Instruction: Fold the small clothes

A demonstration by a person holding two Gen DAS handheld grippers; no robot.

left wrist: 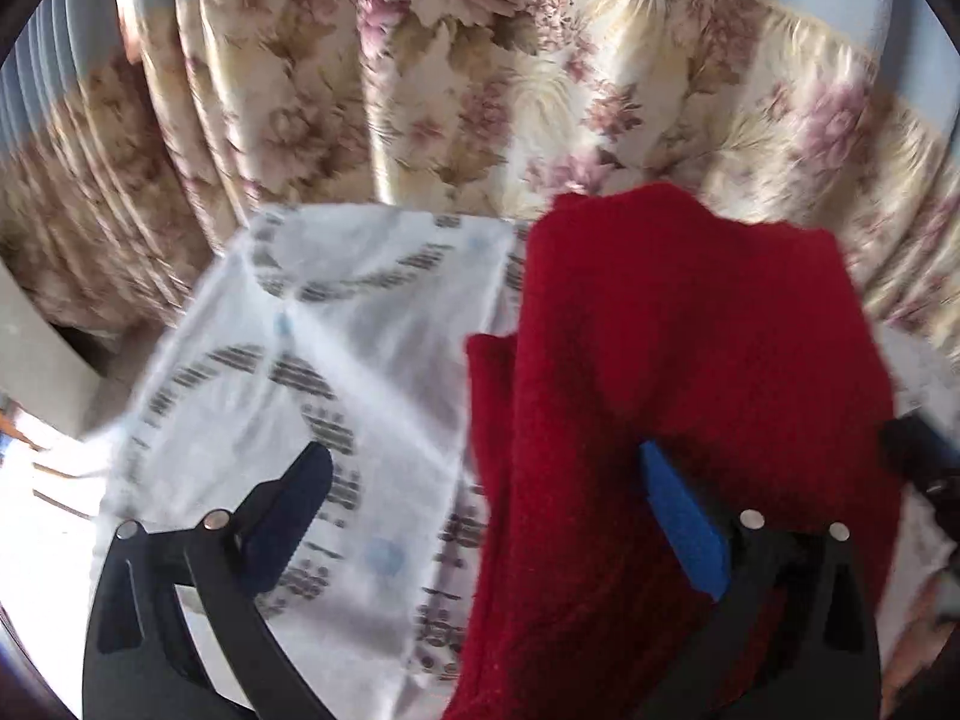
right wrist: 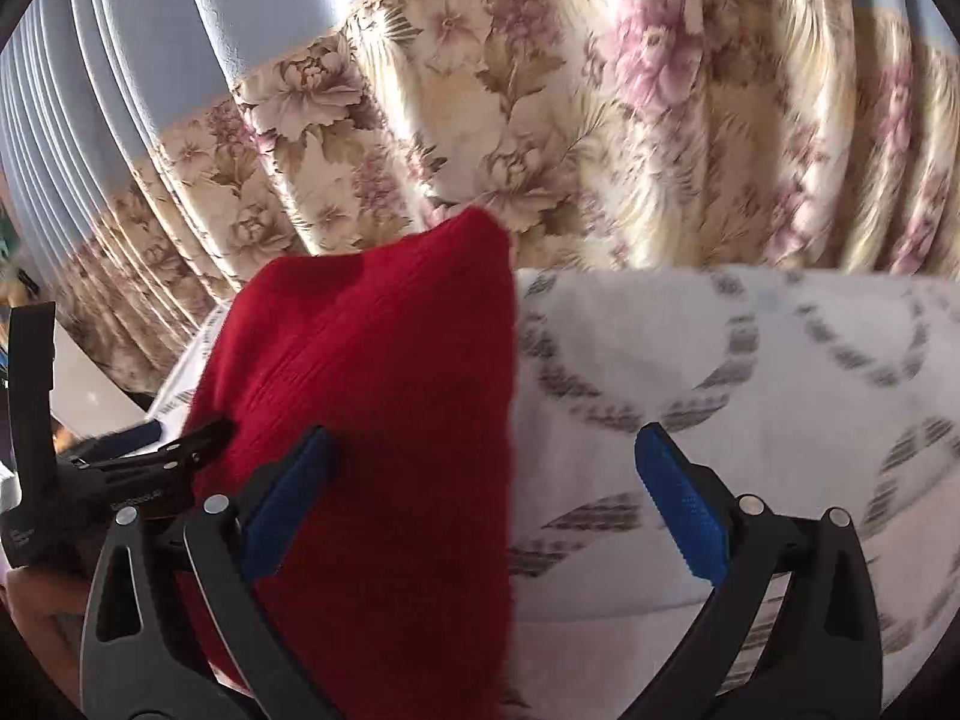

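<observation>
we see a folded dark red knitted garment (left wrist: 672, 372) lying on a white cloth with grey ring patterns (left wrist: 312, 360), in front of a floral pleated curtain (left wrist: 480, 72). our left gripper (left wrist: 486, 516) stands wide, clasping nothing. our right gripper (right wrist: 480, 498) also gapes above the garment's edge, empty.

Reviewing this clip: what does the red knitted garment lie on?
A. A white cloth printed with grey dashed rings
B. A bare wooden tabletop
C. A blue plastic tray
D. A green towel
A: both wrist views show the red knitted garment spread over the white cloth with grey dashed rings, in front of the floral curtain.
</observation>
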